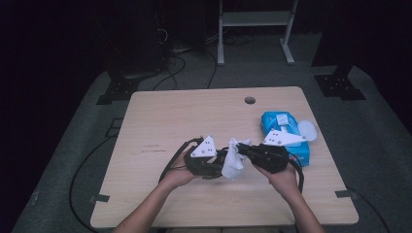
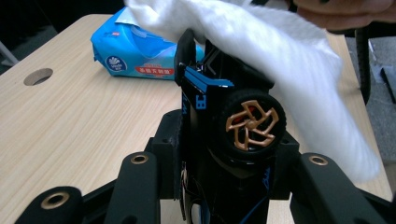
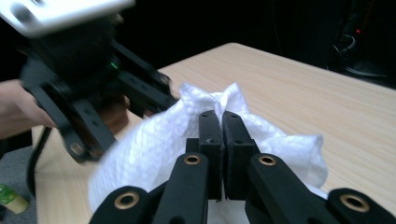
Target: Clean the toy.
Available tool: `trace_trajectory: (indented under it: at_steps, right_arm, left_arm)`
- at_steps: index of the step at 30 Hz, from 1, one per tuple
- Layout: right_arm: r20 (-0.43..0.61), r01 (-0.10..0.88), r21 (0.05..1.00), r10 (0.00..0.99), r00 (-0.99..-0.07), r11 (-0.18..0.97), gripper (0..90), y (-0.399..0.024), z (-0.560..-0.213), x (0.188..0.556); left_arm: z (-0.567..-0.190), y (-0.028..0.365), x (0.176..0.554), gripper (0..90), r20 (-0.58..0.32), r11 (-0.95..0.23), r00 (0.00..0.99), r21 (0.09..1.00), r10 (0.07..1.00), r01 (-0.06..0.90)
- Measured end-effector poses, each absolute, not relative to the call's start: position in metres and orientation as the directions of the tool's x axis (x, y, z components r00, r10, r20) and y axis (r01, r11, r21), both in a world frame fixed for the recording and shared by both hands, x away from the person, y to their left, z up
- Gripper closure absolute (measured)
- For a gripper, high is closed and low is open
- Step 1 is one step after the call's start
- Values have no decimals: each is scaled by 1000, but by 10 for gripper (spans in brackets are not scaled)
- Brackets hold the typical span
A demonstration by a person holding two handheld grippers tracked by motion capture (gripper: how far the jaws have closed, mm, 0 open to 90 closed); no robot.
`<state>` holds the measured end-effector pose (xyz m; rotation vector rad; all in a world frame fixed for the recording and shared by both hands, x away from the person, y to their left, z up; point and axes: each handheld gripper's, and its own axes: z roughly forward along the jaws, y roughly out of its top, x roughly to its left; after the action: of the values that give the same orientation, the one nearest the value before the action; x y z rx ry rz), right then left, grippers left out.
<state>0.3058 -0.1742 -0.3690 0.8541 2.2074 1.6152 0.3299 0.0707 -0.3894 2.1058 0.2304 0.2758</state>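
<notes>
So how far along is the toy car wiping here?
Done: a white wipe is out of the blue pack. In hand: the left gripper clamps the toy car, and the right gripper, pinching the wipe, drapes it over the car. Left: whether the car is clean yet can't be told.

A: Where do the grippers sit on the table (image 1: 160,116)?

B: Just toward six o'clock of the centre. The left gripper (image 1: 219,162) lies at nine o'clock of the right gripper (image 1: 241,149), tips nearly meeting.

A: And between them?

B: The wipe (image 1: 233,160), hanging at their meeting point. In the left gripper view it drapes over the toy car (image 2: 233,116), which stands between that gripper's jaws.

A: The right one?

B: In the right gripper view its jaws are pressed together on the wipe (image 3: 261,140), with the left gripper (image 3: 93,112) at ten o'clock beyond it.

A: Anything else on the table?

B: The wipes pack (image 1: 286,133), at three o'clock of the centre, behind the right hand (image 1: 282,177). The cable hole (image 1: 249,100) sits at twelve o'clock, near the far edge.
</notes>
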Motion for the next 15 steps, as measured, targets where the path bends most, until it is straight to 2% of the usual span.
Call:
trace_trajectory:
  at_steps: [2,11,15]
  right_arm:
    - [153,320,930,603,-783,179,877,-178,-374,307]
    - [132,293,938,589,-797,187,877,-172,-367,305]
    - [156,333,925,616,-772,182,877,-180,-377,308]
  left_arm:
    - [-390,71,330,573,104,-521,956,852,274,57]
    - [-388,74,330,573,93,-498,955,865,281,62]
    - [-386,77,330,573,88,-492,955,868,282,66]
